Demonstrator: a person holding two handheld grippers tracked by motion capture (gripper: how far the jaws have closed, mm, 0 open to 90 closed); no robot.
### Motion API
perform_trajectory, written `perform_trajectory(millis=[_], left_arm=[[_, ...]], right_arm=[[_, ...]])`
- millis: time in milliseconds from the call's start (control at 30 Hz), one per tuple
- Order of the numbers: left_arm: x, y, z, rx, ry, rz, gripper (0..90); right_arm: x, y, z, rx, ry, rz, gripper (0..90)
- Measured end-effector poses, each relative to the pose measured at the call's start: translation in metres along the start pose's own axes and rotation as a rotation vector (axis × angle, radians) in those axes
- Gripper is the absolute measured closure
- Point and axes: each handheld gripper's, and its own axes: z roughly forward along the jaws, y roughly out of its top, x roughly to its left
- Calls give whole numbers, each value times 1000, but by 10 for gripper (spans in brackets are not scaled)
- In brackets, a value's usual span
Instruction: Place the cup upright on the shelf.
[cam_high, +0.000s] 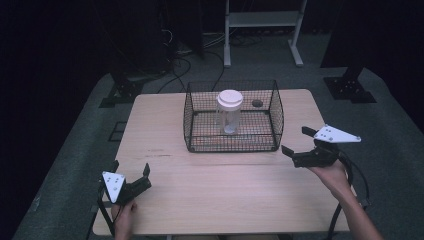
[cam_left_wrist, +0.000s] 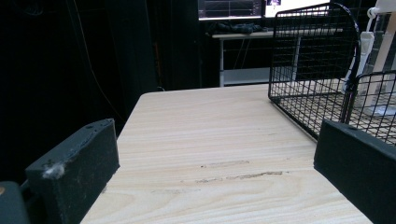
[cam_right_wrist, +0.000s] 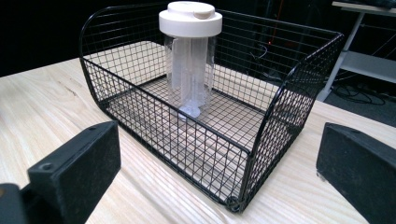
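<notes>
- Our left gripper (cam_high: 131, 172) sits low at the table's near left corner, jaws apart and holding nothing.
- Our right gripper (cam_high: 300, 141) hovers near the table's right edge, just right of the basket (cam_high: 189, 131), jaws wide apart and empty, aimed at the basket's near right corner.
- We read no writing or label on anything here.
- The wire basket stands at the table's far middle; its near wall is lower than its other three walls.
- Inside it a clear jar (cam_high: 229, 118) with a white lid (cam_high: 230, 98) stands upright, near the middle; what it holds we cannot tell.
- The table (cam_high: 225, 195) is bare wood between us and the basket, with open room on both sides.
</notes>
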Motion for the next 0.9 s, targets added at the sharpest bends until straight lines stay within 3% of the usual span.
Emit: perform_trajectory(millis=[900], left_arm=[[0,0,0,-2,-1,0,0]], right_arm=[[-1,-38,-22,-2,-34,55,0]])
